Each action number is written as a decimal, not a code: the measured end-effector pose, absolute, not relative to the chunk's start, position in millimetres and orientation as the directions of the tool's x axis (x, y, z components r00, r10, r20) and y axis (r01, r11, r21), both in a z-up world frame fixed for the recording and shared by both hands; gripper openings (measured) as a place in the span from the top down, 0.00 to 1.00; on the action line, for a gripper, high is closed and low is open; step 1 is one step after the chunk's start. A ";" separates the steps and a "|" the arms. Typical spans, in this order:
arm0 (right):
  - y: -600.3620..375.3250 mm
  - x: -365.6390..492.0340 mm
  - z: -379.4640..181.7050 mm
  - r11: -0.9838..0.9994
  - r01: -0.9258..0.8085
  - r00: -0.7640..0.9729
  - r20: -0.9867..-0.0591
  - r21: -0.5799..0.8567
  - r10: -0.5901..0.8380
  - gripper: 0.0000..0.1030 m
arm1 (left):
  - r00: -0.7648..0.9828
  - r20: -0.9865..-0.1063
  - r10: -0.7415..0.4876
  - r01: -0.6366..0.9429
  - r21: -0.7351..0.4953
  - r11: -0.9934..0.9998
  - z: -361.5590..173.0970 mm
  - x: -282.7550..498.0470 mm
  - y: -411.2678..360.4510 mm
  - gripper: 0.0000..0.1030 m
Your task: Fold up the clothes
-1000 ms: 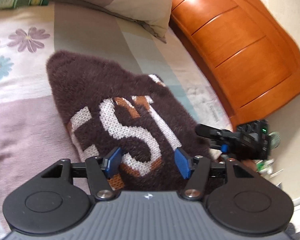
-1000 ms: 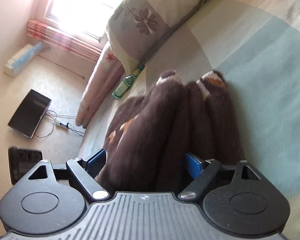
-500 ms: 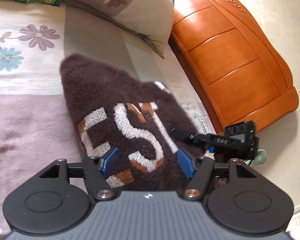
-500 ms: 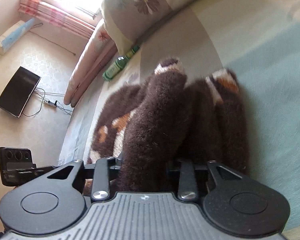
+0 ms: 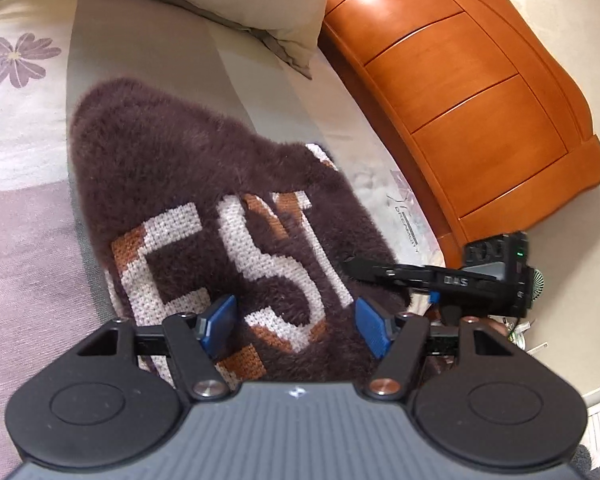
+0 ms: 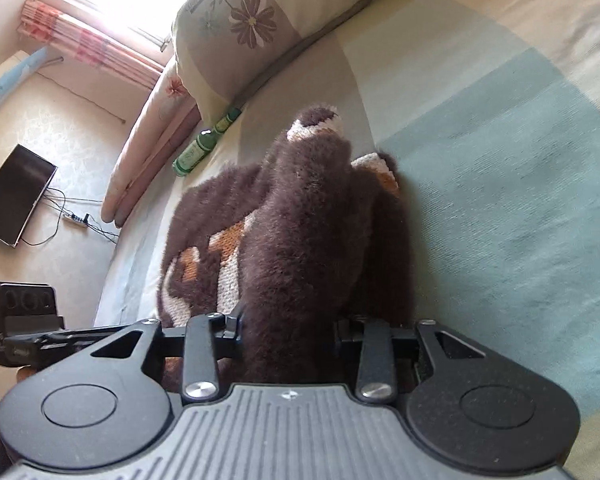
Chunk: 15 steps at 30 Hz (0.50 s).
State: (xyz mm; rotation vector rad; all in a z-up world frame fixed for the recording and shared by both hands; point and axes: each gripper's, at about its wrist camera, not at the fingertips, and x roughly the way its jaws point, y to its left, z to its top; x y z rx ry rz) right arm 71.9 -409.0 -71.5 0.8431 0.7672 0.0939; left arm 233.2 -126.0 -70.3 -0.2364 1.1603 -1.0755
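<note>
Your brown fuzzy sweater (image 5: 204, 184) lies on the bed (image 5: 24, 280), close to the bed's edge on the side of the orange wooden headboard (image 5: 460, 92). Its front faces up, and you can read big white letters with orange shading knitted on it.

Your left gripper (image 5: 296, 326) hangs over the near part of the sweater, above the letters. Its two blue pads (image 5: 220, 322) stand apart, and from this view you cannot tell if they touch the fabric.

Your right gripper (image 6: 288, 330) is clamped on a thick sleeve (image 6: 300, 240) of the sweater. The sleeve stands up between the jaws and runs away from the camera, with its white and orange cuff at the far end. These jaws have just been opening a little, but the sleeve is between them and fills the gap.

A flowered pillow (image 6: 260, 20) lies at the far edge of the bed. A green bottle (image 6: 204, 144) lies on the bed just beside the pillow, near the far side edge.
</note>
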 end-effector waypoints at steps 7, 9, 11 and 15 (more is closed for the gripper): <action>-365.2 45.2 13.0 0.922 0.107 0.801 -0.582 0.372 0.142 0.30 | 0.066 -0.604 -0.794 0.639 -0.585 0.499 -35.9 237.5 -130.1 0.36; -339.4 51.1 24.3 0.945 0.004 0.815 -0.549 0.328 0.187 0.28 | 0.074 -0.622 -0.779 0.649 -0.564 0.511 -42.2 241.8 -140.0 0.36; -317.3 59.7 11.4 0.970 -0.037 0.795 -0.580 0.241 0.175 0.28 | 0.105 -0.658 -0.746 0.670 -0.508 0.542 -53.6 242.9 -148.9 0.36; -294.2 75.5 -46.2 1.000 -0.028 0.716 -0.697 0.014 0.030 0.28 | 0.138 -0.682 -0.718 0.720 -0.429 0.546 -71.5 241.5 -152.5 0.36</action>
